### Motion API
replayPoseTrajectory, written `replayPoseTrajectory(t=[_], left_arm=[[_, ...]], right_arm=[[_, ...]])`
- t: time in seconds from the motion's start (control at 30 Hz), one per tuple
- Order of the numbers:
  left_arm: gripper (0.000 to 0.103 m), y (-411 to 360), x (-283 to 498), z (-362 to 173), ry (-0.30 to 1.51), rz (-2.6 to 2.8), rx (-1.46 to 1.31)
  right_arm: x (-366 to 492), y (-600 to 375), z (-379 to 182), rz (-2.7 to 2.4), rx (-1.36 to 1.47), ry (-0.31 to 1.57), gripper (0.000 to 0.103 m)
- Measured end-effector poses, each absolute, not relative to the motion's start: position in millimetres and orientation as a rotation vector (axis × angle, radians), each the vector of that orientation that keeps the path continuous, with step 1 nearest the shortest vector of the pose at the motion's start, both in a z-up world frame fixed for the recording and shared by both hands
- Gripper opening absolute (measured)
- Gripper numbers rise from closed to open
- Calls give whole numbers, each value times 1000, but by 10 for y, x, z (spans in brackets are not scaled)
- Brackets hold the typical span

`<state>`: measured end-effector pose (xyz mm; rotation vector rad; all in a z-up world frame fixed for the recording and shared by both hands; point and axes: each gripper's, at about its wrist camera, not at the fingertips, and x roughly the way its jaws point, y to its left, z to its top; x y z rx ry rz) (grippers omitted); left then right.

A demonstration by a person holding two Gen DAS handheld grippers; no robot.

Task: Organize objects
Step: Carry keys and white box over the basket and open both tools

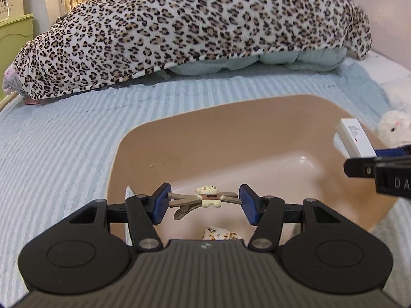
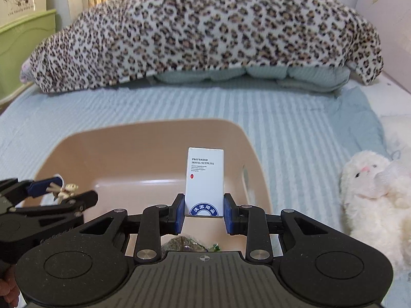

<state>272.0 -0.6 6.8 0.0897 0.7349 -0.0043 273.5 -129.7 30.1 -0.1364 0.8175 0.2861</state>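
A tan plastic bin (image 1: 231, 128) sits on the bed; it also shows in the right wrist view (image 2: 143, 148). My left gripper (image 1: 204, 201) is shut on a bear hair clip (image 1: 208, 197), held crosswise over the bin; the clip also shows in the right wrist view (image 2: 64, 190). My right gripper (image 2: 204, 214) is shut on a white hotel-supplies box (image 2: 204, 179), upright over the bin's right side; the box also shows in the left wrist view (image 1: 354, 140). Patterned wrapped items (image 1: 221, 233) lie in the bin's bottom; they also show in the right wrist view (image 2: 185, 243).
A leopard-print blanket (image 1: 192, 25) covers pillows at the back of the striped blue bed (image 1: 64, 141). A white plush toy (image 2: 372, 192) lies right of the bin. A green cabinet (image 2: 23, 41) stands at far left.
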Motion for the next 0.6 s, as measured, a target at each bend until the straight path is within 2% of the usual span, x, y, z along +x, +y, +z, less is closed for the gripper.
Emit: replayPoseTrajectory(t=[0.2,0.23,0.27,0.3,0.33,0.37,0.4,0.43,0.6], left_arm=[[60,22,2807,-14,788,2,84],[61,23,2796,5,788,-1,86],[63,24,2777,30,785,-1,86],[71,29,2757,62,783,4,82],[82,36,2736,97,783,10,75],[85,44,2707,133,780,11,66],[90,52,2674,172,774,6,57],[92,57,2637,211,768,2,51],[92,67,2430,372,761,2,57]], right_arm=[[2805,-1278,82,279,-142,873,29],[2803,-1283,80,281,-142,876,40],[2791,-1296,88,282,-138,873,40],[2774,-1313,107,287,-130,868,42],[2756,-1327,135,291,-123,866,49],[2742,-1343,173,294,-117,862,54],[2708,-1365,221,297,-109,852,63],[2677,-1388,272,300,-103,842,70],[2483,-1489,516,317,-100,813,83]])
